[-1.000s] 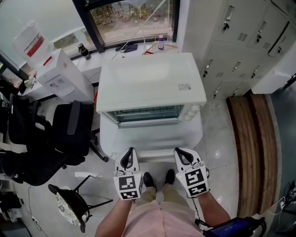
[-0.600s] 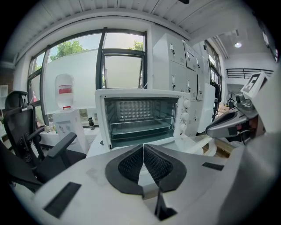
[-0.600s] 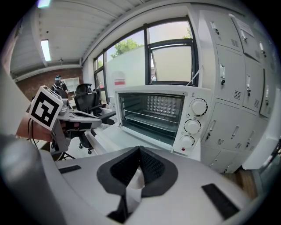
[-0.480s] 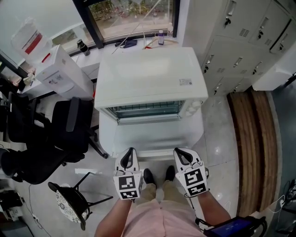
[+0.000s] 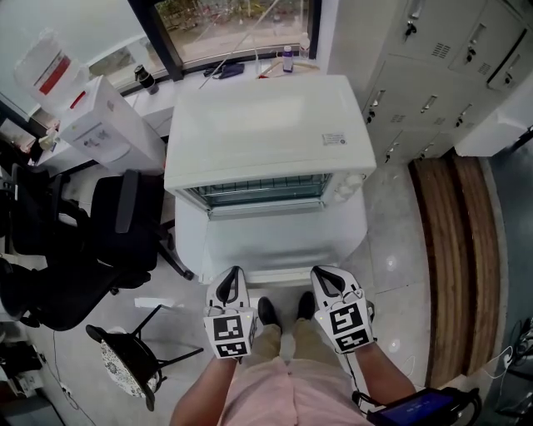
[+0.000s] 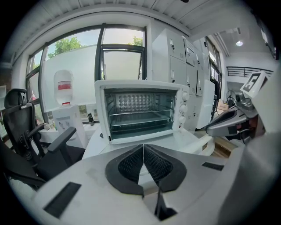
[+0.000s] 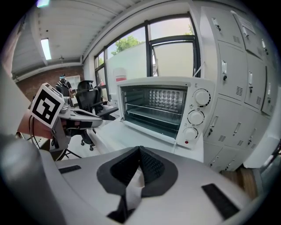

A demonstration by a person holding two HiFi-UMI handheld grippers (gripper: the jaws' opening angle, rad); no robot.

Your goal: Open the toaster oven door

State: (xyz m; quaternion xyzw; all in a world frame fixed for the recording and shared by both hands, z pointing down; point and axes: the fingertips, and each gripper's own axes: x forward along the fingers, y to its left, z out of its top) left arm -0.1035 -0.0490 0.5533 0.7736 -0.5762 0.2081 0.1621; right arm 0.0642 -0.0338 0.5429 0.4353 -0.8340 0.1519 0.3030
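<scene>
Glossy pale floor tiles (image 5: 391, 250) lie under the person, whose two dark shoes (image 5: 267, 314) show between the grippers in the head view. Both grippers are held low and close to the body, side by side and a little apart, each with its marker cube facing up.

The left gripper (image 5: 236, 270) has its ribbed black pads (image 6: 131, 165) pressed together at the tips. Nothing is caught between them and they touch nothing else. The right gripper (image 5: 319, 271) is the same: jaws drawn together, empty, hanging free in the air.

Just beyond the jaw tips is the toaster oven door (image 5: 275, 241). It is already swung down and lies flat, reaching out towards the person, with its handle edge nearest the grippers. Neither gripper is in contact with it.

Behind the door stands the white toaster oven (image 5: 266, 133), its cavity exposed, with a wire rack (image 6: 138, 118) across the inside. Three round knobs (image 7: 202, 97) sit in a column on the right of its front face, above a small red light.

To the left of the oven is a black office chair (image 5: 125, 225), with a water dispenser (image 5: 100, 125) further back. Grey lockers (image 5: 433, 75) stand to the right. A dark-framed window (image 5: 233, 25) runs along the far wall, with small bottles on the sill below it.
</scene>
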